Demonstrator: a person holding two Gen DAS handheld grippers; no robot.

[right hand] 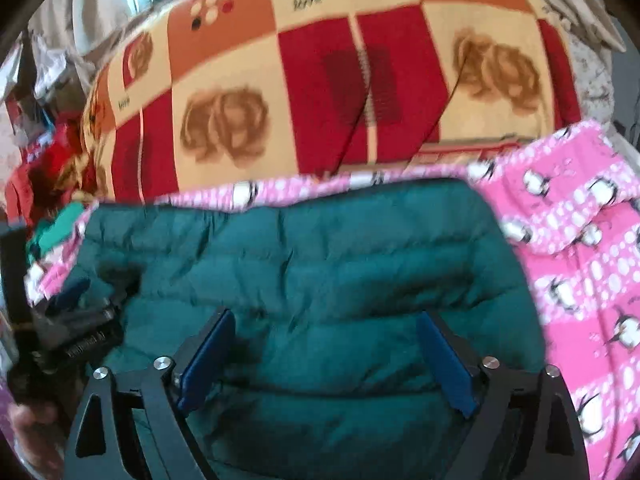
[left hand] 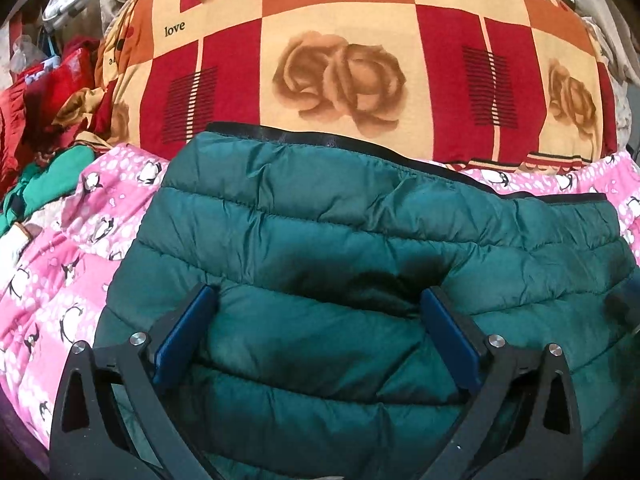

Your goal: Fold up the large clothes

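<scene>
A dark green quilted puffer jacket point(left hand: 360, 240) point(right hand: 320, 260) lies folded on a pink penguin-print blanket point(left hand: 80, 280) point(right hand: 580, 280), its black-trimmed edge at the far side. My left gripper point(left hand: 318, 294) hovers over the jacket's near part. Its blue pads point(left hand: 184, 336) stand wide apart, with only puffy fabric below them. My right gripper point(right hand: 325, 316) is likewise open over the jacket's right half, and the pads grip nothing. In the blurred right wrist view, the left gripper point(right hand: 80, 308) shows at the left edge, with a hand point(right hand: 28, 424) below it.
A bulky quilt point(left hand: 340, 60) point(right hand: 320, 80) with red, orange and cream squares and roses rises just behind the jacket. Red cloth point(left hand: 48, 92) and a green garment point(left hand: 52, 180) are heaped at the left. Pale curtains and clutter fill the back.
</scene>
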